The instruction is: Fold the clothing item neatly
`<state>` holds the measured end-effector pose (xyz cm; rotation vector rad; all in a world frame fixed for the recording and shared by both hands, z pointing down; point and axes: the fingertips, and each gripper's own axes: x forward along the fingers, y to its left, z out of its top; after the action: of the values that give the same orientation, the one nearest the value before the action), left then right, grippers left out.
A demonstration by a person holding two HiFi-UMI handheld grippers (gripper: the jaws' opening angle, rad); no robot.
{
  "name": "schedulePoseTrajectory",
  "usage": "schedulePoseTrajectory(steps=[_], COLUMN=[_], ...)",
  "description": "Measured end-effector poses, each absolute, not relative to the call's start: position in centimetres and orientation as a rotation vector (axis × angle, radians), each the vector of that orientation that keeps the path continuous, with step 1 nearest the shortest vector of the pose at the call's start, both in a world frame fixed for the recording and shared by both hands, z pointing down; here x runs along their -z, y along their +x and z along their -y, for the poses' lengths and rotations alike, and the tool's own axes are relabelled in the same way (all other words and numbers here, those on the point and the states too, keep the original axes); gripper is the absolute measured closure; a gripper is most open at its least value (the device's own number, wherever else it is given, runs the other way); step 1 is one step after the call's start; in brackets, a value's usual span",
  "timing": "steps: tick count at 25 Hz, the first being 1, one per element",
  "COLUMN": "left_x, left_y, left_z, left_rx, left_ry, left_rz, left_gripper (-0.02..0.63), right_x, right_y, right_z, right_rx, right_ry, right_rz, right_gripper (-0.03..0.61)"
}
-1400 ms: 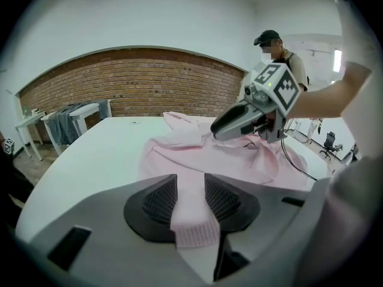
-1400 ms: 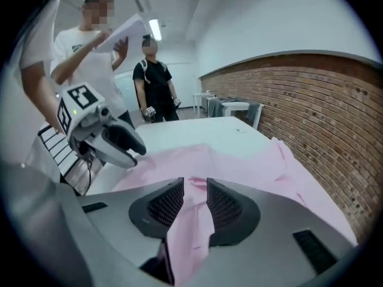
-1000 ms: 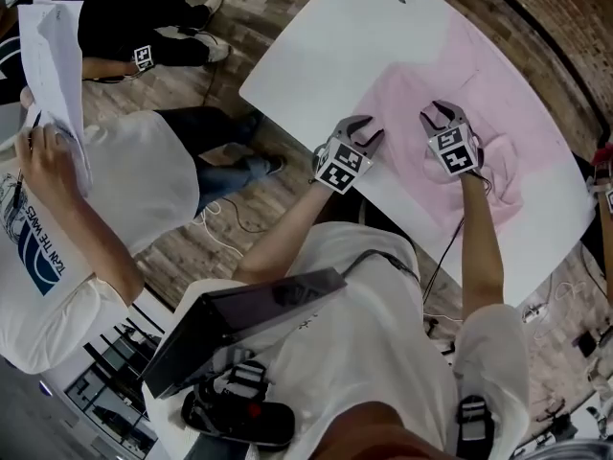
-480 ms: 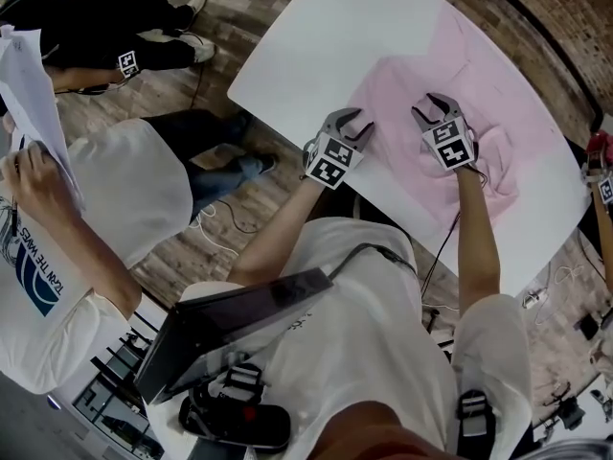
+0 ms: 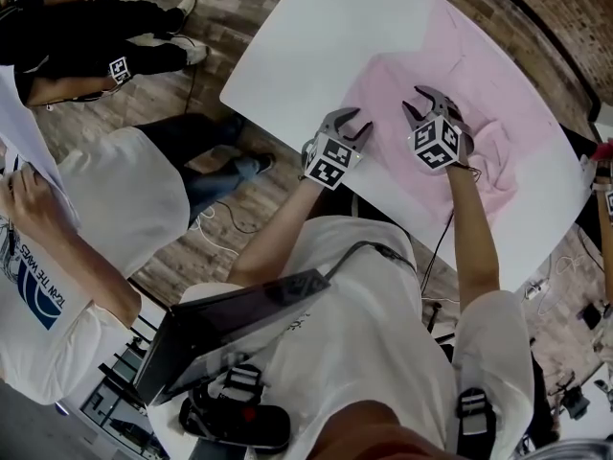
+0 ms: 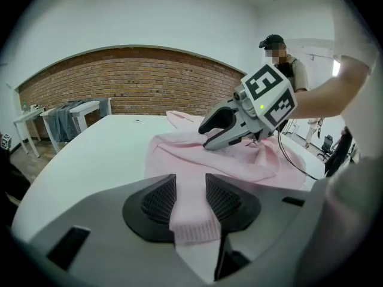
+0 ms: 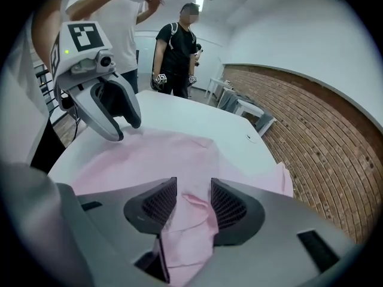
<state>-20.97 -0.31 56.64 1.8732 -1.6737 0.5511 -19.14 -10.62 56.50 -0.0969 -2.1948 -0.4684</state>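
A pink garment (image 5: pixel 484 89) lies rumpled on the white table (image 5: pixel 316 36), towards its right end. My left gripper (image 5: pixel 360 123) rests at the garment's near left edge. Its jaws are open, and a ribbed pink cuff (image 6: pixel 191 223) lies flat between the pads (image 6: pixel 160 199). My right gripper (image 5: pixel 416 103) sits on the middle of the cloth. Its jaws have just been opening and now stand wide. A loose pink fold (image 7: pixel 190 229) lies in the gap, with no pad pressing on it. Each gripper shows in the other's view: the right gripper (image 6: pixel 208 135) and the left gripper (image 7: pixel 124 129).
The table's near edge (image 5: pixel 287 132) runs just beside the left gripper. A person in a white shirt (image 5: pixel 115 209) holding paper stands to the left, and another person in black (image 7: pixel 175 52) stands beyond the table. A cable (image 5: pixel 442 247) hangs from the right gripper. A brick wall (image 6: pixel 137 79) stands behind.
The right gripper has rolled, so its marker cube faces differently, and its jaws stand wider apart. The left gripper has stayed at the cloth's edge.
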Motion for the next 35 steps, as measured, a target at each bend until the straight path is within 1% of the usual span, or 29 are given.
schedulePoseTrajectory(steps=[1,2,4,7,12,16,21,26,35], left_x=[-56.6,-56.7,-56.8,-57.2,-57.6,-57.9,-59.6,-60.2,-60.0], left_y=[-20.8,-20.5,-20.3,-20.2,-20.0,-19.6,-18.4,-18.3,-18.4], left_z=[0.4,0.4,0.2,0.1,-0.5,-1.3,-2.4,-2.7,-3.0], left_rx=[-0.554,-0.555,-0.556,-0.557,-0.591,-0.644,-0.721,-0.700,-0.675], left_ry=[1.878,1.882,1.886,1.883,1.892,1.912,1.928,1.911,1.894], left_rz=[1.668,1.664,1.658,1.654,1.664,1.658,1.589,1.573,1.569], left_gripper=[0.480,0.480,0.480,0.480,0.480,0.480,0.480,0.480,0.480], right_x=[-56.7,-56.9,-57.0,-56.2,-53.4,-51.4,-49.9,-50.9,-54.0], right_y=[-19.0,-18.9,-19.0,-19.1,-19.1,-20.6,-23.1,-24.8,-26.6], right_z=[10.7,10.8,11.0,11.5,13.2,15.7,18.1,19.6,23.4], right_rx=[0.479,0.491,0.511,0.517,0.539,0.652,0.840,0.964,0.995], right_ry=[-0.092,-0.083,-0.067,-0.051,-0.033,-0.027,-0.125,-0.277,-0.330], right_rz=[2.183,2.173,2.161,2.177,2.218,2.207,2.132,2.023,1.931], right_gripper=[0.398,0.423,0.512,0.531,0.532,0.532,0.532,0.532,0.532])
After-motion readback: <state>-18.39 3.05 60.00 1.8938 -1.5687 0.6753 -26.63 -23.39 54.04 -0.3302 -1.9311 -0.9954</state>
